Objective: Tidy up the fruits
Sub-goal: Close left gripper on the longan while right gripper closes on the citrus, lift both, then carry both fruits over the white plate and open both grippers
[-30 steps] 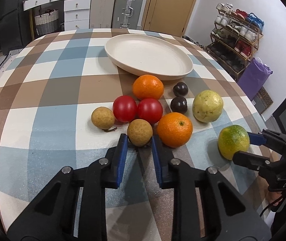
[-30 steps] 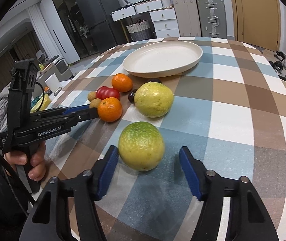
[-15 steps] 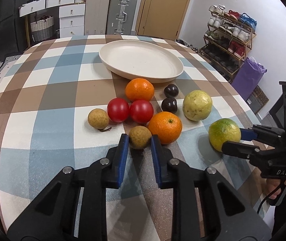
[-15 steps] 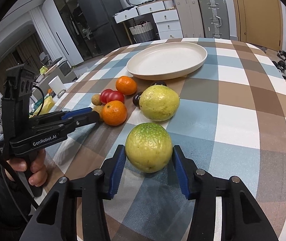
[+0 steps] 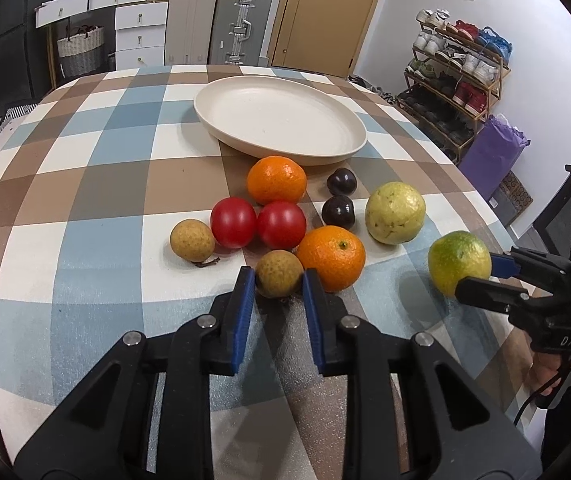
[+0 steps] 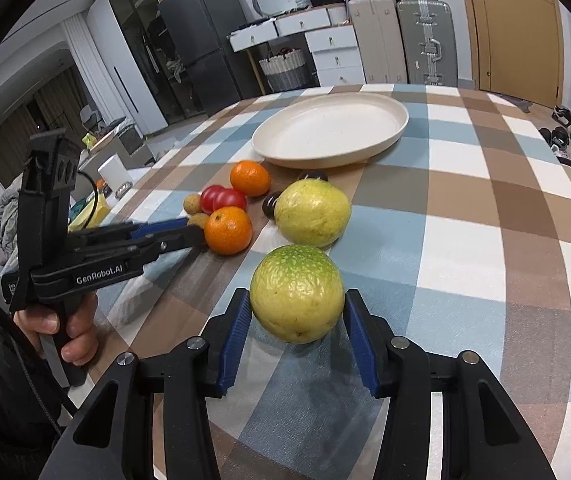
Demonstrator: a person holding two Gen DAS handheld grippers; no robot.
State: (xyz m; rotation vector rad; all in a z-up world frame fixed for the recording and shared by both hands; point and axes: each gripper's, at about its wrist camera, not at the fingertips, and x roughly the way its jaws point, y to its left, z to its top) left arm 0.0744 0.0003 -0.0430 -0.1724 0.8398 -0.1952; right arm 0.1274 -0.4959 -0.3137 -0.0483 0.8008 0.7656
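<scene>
Checked tablecloth (image 5: 85,184), cream plate (image 5: 349,148), suitcases (image 5: 241,24), shoe rack (image 5: 457,80)

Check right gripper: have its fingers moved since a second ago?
Yes. The right gripper fingers have closed in onto the green-yellow fruit, which sits on the same blue square of the tablecloth.

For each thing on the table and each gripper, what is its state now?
plate: empty
left gripper: shut on small brown fruit
right gripper: shut on green-yellow fruit
other fruits, such as the near orange: loose on the checked tablecloth
</scene>
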